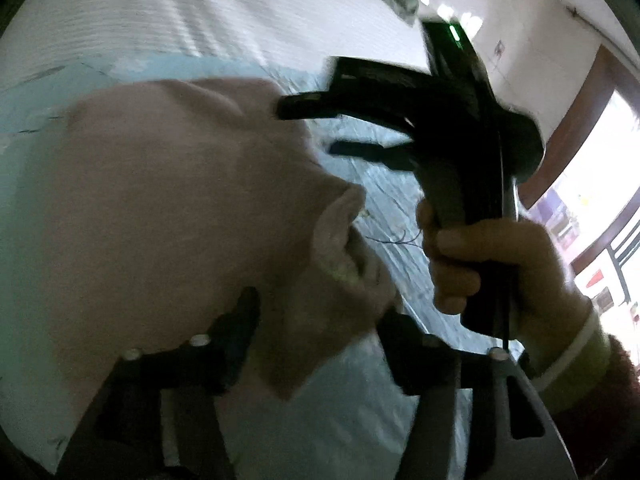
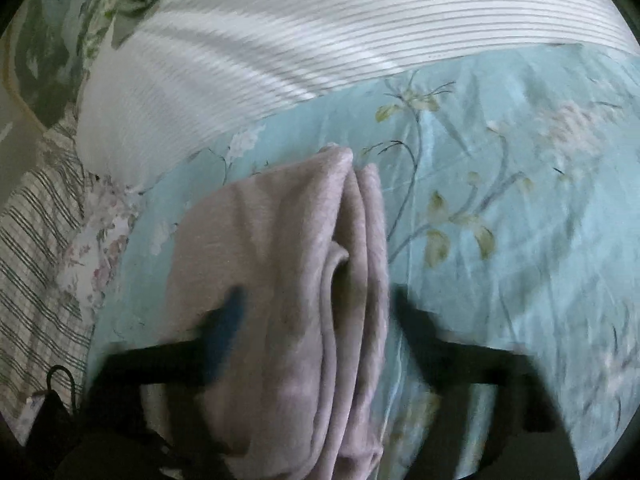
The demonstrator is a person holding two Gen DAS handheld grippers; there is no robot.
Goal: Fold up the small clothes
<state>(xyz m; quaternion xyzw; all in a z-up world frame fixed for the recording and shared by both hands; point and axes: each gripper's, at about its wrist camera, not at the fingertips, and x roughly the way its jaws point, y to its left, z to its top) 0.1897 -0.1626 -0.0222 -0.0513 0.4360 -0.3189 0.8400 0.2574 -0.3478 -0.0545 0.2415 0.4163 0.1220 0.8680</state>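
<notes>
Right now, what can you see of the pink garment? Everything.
The pink garment is soft, fuzzy knit, folded into several layers whose edges stack along its right side. It lies flat on the floral blue sheet, below a white striped cover. The right gripper straddles its layered edge, jaws open; the left gripper is open over a corner. Neither clamps it.

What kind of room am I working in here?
Most likely a bedroom, working on a bed: a light blue floral bedsheet under the folded pink knit garment, a white ribbed blanket behind, and a striped pillow alongside.
</notes>
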